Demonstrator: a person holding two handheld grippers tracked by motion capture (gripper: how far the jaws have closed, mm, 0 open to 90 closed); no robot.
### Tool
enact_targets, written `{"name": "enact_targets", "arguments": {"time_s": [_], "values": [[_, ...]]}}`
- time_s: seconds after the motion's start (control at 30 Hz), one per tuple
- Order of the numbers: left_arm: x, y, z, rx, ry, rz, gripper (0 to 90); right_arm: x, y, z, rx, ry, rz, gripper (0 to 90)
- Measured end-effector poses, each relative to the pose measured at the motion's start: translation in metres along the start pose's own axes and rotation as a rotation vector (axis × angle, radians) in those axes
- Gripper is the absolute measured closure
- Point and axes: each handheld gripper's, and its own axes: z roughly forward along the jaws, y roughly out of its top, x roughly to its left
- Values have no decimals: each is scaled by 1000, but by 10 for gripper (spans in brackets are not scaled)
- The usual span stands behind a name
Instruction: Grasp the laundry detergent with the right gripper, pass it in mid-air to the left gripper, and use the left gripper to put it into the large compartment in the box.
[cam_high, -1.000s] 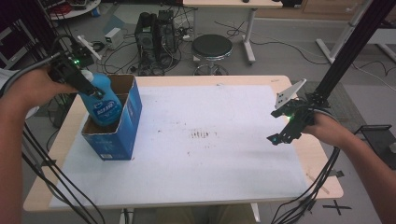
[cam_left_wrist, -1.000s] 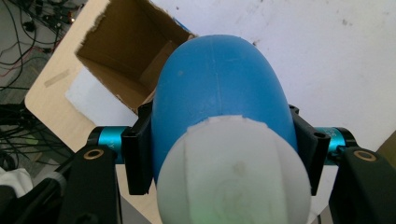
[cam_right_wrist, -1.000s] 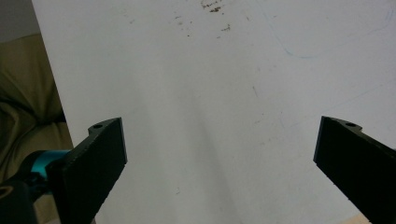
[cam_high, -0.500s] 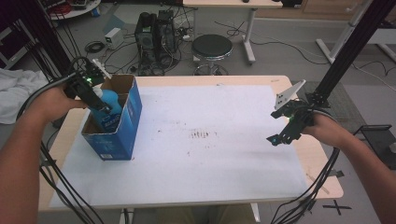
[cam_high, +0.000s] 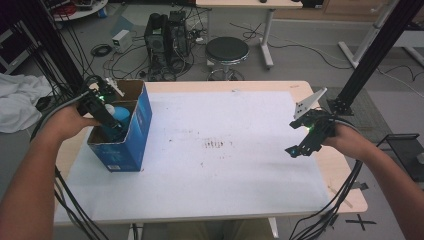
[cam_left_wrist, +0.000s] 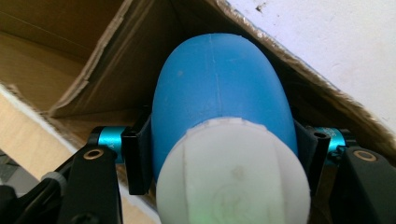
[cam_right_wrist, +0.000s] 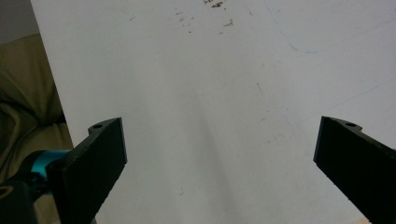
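At the left of the high view, the left gripper (cam_high: 109, 119) reaches down into the open top of the blue cardboard box (cam_high: 129, 145), which stands on the white sheet near the table's left edge. Its jaws are clamped on a blue bottle with a white cap (cam_high: 119, 113) — in the left gripper view the pads press the blue body (cam_left_wrist: 219, 93) from both sides just behind the cap, likely so the bottle hangs steady and goes in base first between the brown walls. The box mouth is wide enough that the grip clears its rim. Toward the right of the high view, the right gripper (cam_high: 300, 145) hovers over the bare white sheet (cam_high: 230, 165) — jaws spread wide, nothing between them, kept well apart from the box.
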Motion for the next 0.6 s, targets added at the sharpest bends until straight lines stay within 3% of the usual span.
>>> {"name": "enact_targets", "arguments": {"time_s": [0.2,0.23,0.27,0.33,0.37,0.4,0.43,0.47,0.5,0.53,0.57,0.6], "values": [[1,-4,11,29,-16,3,374,0,-1,3,6,5,-5,15],[4,-3,11,72,-15,54,374,0,-1,3,0,2,-2,15],[1,-3,14,23,-18,-2,374,0,-1,3,0,8,-2,15],[2,-2,14,20,-27,-11,374,0,0,4,6,8,-2,16],[5,-1,12,78,-27,52,373,0,0,4,9,7,4,15],[4,-1,13,57,-31,23,373,0,0,5,6,8,-2,16],[8,0,11,95,-31,71,373,0,0,5,4,8,-3,15],[5,0,14,52,-28,23,373,0,0,6,6,8,-1,15],[9,1,11,103,-33,79,373,0,-1,6,7,12,5,15],[8,1,12,92,-36,60,372,0,-1,7,5,11,0,16],[10,1,11,108,-38,74,372,0,-1,7,7,12,0,16],[6,1,14,65,-33,18,372,0,-1,7,9,13,-2,15]]}}
